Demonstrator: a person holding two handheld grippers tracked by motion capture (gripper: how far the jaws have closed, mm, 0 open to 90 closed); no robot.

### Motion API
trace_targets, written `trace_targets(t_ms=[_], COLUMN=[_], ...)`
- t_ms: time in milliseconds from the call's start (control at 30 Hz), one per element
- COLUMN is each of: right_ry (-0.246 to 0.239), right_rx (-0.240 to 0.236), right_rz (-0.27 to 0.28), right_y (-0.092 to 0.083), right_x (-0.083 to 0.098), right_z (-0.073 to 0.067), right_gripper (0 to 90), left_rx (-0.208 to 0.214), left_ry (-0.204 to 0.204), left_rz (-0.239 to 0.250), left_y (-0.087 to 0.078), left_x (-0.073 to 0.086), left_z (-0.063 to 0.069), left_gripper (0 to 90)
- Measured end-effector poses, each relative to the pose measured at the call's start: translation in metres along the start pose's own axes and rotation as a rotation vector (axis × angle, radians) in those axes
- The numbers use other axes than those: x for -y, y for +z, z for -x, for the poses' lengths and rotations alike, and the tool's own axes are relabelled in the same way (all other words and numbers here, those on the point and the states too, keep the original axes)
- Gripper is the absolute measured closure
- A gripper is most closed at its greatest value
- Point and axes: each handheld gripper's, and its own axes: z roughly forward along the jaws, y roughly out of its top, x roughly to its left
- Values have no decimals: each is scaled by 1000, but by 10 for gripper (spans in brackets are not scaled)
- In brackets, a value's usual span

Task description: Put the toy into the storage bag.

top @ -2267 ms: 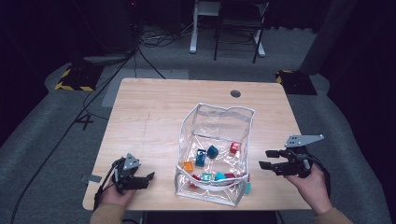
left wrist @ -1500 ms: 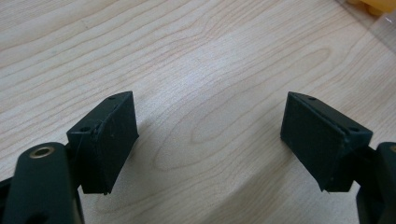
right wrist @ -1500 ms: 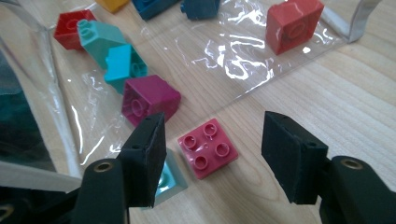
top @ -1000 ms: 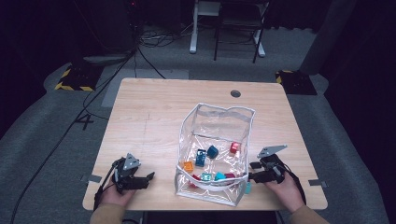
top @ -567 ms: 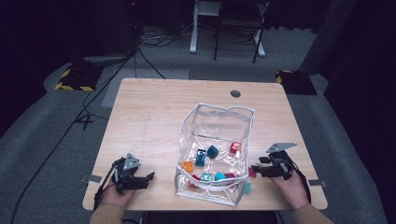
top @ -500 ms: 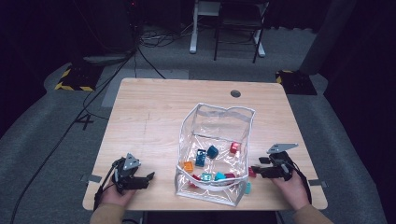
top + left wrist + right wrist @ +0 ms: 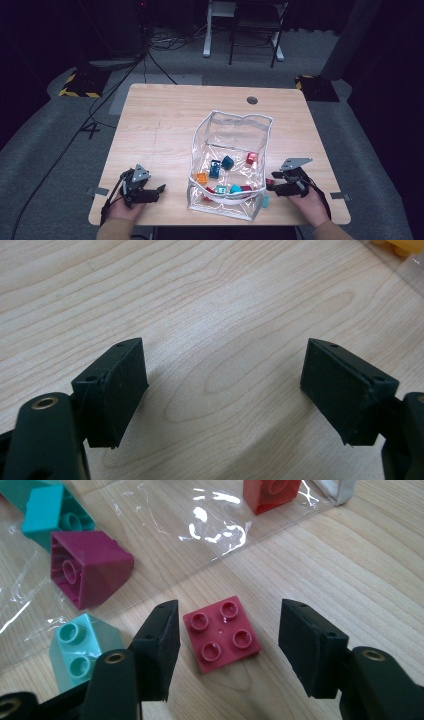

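While one red four-stud plate lies between right gripper pads untouched, left gripper gapes over bare table; studs visible close-up.

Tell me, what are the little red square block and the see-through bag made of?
The small red square four-stud block looks like hard moulded plastic, smooth with a soft sheen and crisp round studs. The clear bag seems to be soft, glossy plastic film: it crinkles, shows bright glare streaks, and the blocks inside are visible through it.
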Motion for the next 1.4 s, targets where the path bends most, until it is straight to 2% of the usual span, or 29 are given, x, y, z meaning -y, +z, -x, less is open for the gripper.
trace_targets(t_ms=[133,233,367,467,833,1400], right_ry=[-19,-29,-36,-26,-7,-16], right_rx=[20,47,70,60,24,17], right_rz=[-29,-42,-53,-33,20,102], right_y=[4,6,5,1,-27,-76], right_x=[0,1,0,-2,-16,-39], right_z=[-2,-2,-3,-3,-4,-8], right_gripper=[452,588,595,595,595,595], left_rx=[0,0,0,0,0,0], left_ry=[1,0,0,0,0,0], left_rz=[0,0,-1,0,0,0], left_y=[0,0,0,0,0,0], left_x=[0,0,0,0,0,0], left_z=[0,0,0,0,0,0], left_gripper=[191,191,191,191,191,190])
